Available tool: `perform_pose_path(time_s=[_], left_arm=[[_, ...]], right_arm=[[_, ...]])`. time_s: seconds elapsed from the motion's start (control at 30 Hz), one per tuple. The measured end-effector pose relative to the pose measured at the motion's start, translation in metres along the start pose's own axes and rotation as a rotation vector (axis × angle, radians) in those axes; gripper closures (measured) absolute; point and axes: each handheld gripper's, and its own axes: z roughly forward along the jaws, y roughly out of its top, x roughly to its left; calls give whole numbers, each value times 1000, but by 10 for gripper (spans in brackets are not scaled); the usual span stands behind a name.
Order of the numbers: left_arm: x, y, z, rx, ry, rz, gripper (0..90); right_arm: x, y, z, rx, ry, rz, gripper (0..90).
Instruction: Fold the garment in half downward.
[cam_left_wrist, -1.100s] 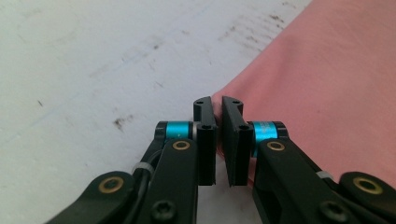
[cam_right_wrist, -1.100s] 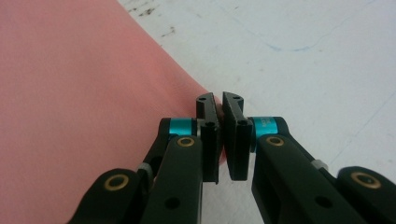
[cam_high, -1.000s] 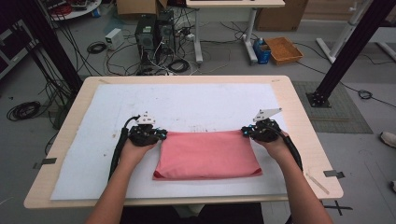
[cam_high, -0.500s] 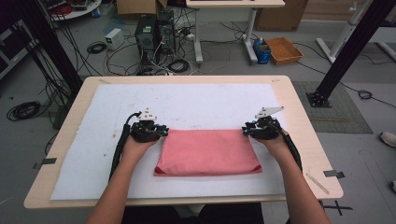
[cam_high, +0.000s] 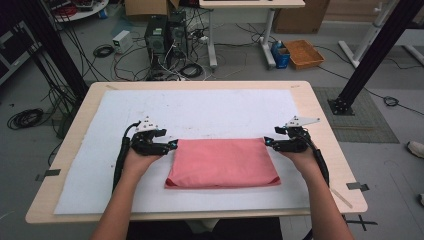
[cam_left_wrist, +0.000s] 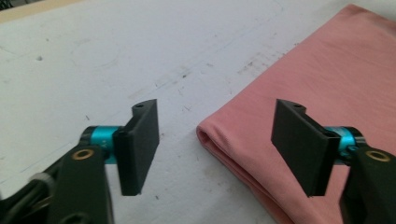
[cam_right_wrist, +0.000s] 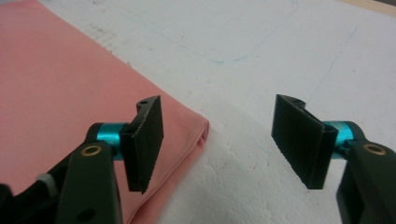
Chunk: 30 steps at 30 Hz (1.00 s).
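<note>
A folded pink cloth (cam_high: 222, 162) lies flat on the white sheet (cam_high: 215, 112) in the middle of the table. My left gripper (cam_high: 172, 145) hovers at the cloth's far left corner (cam_left_wrist: 210, 133); its jaws have just been opening and stand wide, the corner lying between them untouched. My right gripper (cam_high: 268, 142) is at the far right corner (cam_right_wrist: 203, 128); its jaws have just been opening too and now stand wide apart, the left one over the cloth's edge, not pressing on it. The left gripper (cam_left_wrist: 215, 147) and right gripper (cam_right_wrist: 217, 144) hold nothing.
The white sheet covers most of the wooden table (cam_high: 320, 125). Behind the table on the floor are computer towers (cam_high: 165, 30), loose cables (cam_high: 105, 50) and an orange tray (cam_high: 303, 52). A black frame post (cam_high: 372, 50) stands at the right.
Both grippers, shut on the cloth's far corners a second ago, have opened and let go. The cloth now lies flat, and the right hand has drawn slightly outward.
</note>
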Motion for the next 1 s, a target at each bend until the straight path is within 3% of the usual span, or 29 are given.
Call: perform_pose_path(time_s=[0.13,0.37,0.6,0.83,1.0], left_arm=[[-4,-2,-7,-14,-12,8,277],[-17,-4,-27,-56,-66,24,247],[-30,-10,-41,-76,-127,46,208],[-35,-18,-50,-75,-135,36,190],[-38,-20,-51,-68,-138,28,190]], right_arm=[[3,-4,-4,-15,-10,15,272],[14,-8,-13,-69,20,16,217],[26,-9,-24,-98,84,-5,211],[36,-3,-33,-130,119,-39,206],[38,0,-34,-144,129,-37,206]])
